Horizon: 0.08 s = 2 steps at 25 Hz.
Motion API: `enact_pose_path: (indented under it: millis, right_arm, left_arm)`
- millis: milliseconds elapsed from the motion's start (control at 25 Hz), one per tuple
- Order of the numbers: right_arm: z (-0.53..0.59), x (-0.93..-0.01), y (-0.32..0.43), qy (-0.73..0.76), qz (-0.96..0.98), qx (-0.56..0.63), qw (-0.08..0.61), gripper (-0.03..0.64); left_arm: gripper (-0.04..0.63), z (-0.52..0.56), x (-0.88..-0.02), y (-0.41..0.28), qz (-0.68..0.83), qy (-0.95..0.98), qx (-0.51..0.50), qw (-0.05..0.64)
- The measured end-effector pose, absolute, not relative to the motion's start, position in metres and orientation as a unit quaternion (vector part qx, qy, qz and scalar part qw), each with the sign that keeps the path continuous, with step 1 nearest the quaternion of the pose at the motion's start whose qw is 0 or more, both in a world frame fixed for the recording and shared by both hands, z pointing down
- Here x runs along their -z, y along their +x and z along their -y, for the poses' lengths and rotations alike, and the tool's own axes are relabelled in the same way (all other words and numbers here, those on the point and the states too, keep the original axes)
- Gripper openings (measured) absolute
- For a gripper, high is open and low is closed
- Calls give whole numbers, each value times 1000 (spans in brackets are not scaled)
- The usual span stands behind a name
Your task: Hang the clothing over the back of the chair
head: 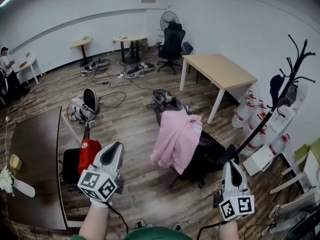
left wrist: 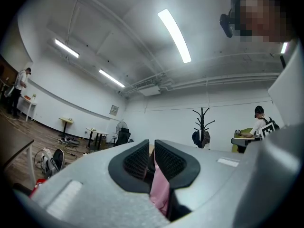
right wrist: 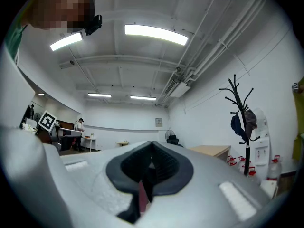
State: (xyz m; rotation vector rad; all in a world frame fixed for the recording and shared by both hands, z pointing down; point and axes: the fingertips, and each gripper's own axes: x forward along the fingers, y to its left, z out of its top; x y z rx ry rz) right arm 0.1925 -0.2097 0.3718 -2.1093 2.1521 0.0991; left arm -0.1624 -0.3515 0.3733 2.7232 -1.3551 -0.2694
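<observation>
Both claws are hovering low in the foreground, well apart from the chair. The left claw (head: 115, 149) is holding its jaws drawn almost together on nothing, and the right claw (head: 231, 165) is likewise pinched closed and empty. This is suggesting the job is done: the pink clothing (head: 176, 136) is draping over the back of the black chair (head: 207, 154) on the open floor. A coat rack (head: 295, 66) is leaning in just beside the chair, a pale bench (head: 220, 69) is standing behind it, and a dark bench (head: 35, 149) is sitting at the left. Nothing is blocking the way between the claws and the chair.
</observation>
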Motion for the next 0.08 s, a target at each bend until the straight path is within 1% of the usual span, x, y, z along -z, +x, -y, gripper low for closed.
enact_pose_path:
  millis: [80]
  right_arm:
    - [211,-371,187,-700,-710,-34,64,3]
  left_arm:
    - [44,354,-373,-167,440,892,89,44]
